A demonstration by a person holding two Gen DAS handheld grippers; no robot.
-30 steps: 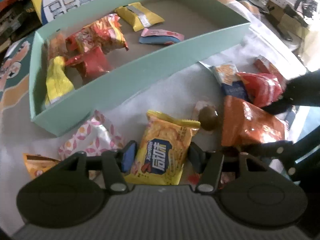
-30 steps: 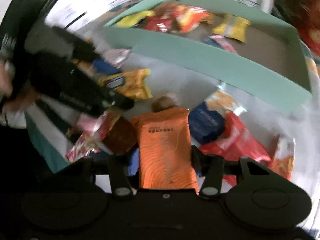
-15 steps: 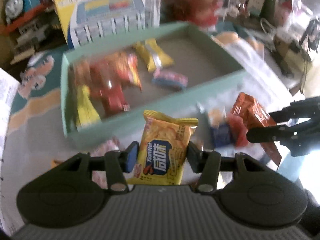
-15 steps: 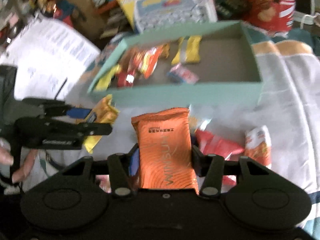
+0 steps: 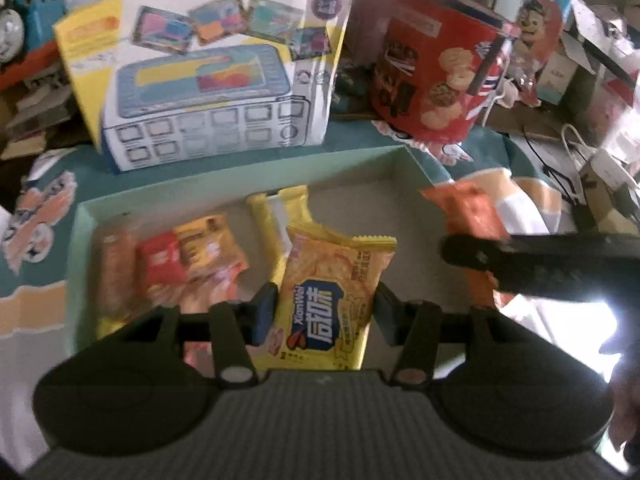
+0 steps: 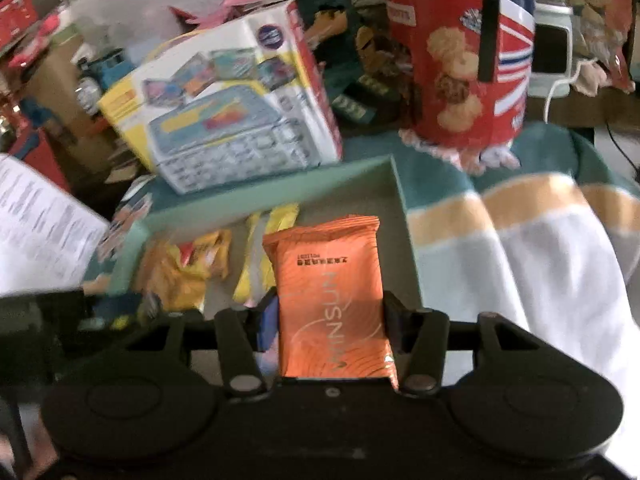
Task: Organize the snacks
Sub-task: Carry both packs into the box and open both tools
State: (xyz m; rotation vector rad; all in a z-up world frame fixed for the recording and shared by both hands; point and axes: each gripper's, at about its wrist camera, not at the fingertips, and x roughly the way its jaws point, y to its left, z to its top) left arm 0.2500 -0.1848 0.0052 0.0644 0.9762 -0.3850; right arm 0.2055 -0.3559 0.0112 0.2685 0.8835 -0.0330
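My left gripper [image 5: 322, 312] is shut on a yellow cracker packet [image 5: 332, 296], held above the mint-green box [image 5: 240, 176]. My right gripper [image 6: 330, 316] is shut on an orange snack packet [image 6: 332, 292], held over the same box [image 6: 280, 188] near its right wall. In the left wrist view the right gripper's fingers [image 5: 520, 256] cross in from the right with the orange packet [image 5: 468, 216]. Several packets lie inside the box: a red packet [image 5: 160, 264], an orange-yellow packet [image 5: 208, 252] and a long yellow packet [image 5: 276, 216].
Behind the box stand a toy cash-register carton [image 5: 208, 80] and a red biscuit tin [image 5: 436, 76]. A striped cloth [image 6: 520, 232] covers the surface to the right. A printed sheet [image 6: 36, 232] lies at the left. Cables and small boxes [image 5: 600, 160] crowd the far right.
Both grippers have lifted their packets off the cloth and carried them forward over the green box. The loose packets on the cloth have dropped out of view.
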